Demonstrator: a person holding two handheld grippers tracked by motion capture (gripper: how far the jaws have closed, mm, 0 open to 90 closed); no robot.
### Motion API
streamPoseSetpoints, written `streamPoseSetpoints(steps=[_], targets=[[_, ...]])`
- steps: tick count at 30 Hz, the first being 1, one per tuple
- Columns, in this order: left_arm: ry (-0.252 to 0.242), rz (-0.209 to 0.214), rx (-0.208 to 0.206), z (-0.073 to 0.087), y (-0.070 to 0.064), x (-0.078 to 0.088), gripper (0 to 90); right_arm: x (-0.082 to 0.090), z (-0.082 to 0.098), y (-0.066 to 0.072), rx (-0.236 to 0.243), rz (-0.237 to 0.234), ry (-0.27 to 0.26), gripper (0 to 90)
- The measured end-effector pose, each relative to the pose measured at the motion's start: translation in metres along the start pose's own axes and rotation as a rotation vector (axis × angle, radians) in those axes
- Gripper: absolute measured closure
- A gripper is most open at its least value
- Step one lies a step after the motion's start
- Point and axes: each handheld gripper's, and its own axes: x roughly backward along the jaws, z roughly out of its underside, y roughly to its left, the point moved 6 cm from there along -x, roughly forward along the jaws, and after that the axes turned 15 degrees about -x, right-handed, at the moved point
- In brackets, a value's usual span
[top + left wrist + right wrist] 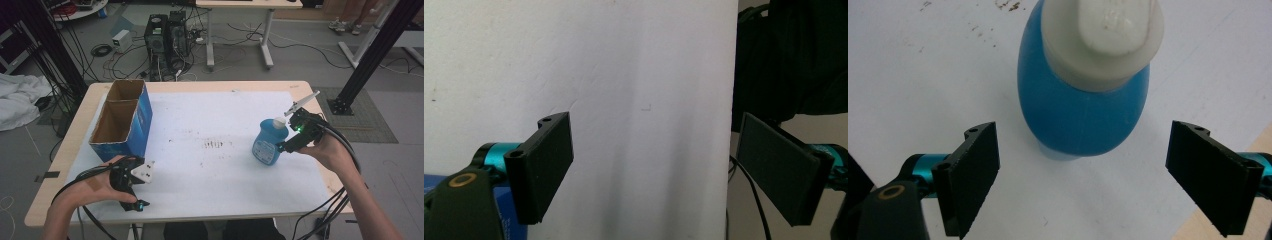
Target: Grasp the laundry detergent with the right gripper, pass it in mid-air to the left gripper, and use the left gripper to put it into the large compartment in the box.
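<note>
A blue bottle point(270, 143) with a white cap stands upright on the right part of the white sheet point(200, 115). My right gripper point(287, 145) is held just to its right, aimed at it. In the right gripper view the bottle point(1083, 105) rises just ahead of the open jaws point(1088, 182), which flank its lower body without touching it. My left gripper point(131, 176) rests near the front left of the table, beside the blue box. Its jaws point(659, 170) stand open over bare white sheet with nothing between them.
An open blue cardboard box point(122, 120) with two empty compartments stands at the left; its corner point(509, 222) shows beside the left jaw. Small brown marks point(215, 144) dot the sheet's middle. Computer towers point(167, 35), cables and a desk stand on the floor beyond.
</note>
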Motion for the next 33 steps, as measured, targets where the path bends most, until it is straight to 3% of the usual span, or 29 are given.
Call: streamPoseSetpoints(steps=[13,33], targets=[[-0.001,0.0,0.007,0.001,-0.001,-0.002,15.3,-0.02,0.002,-0.001,-0.017,-0.008,-0.039,13.1],[-0.001,0.009,0.011,0.002,-0.001,-0.004,15.3,-0.036,0.0,-0.001,-0.039,-0.024,-0.086,13.2]])
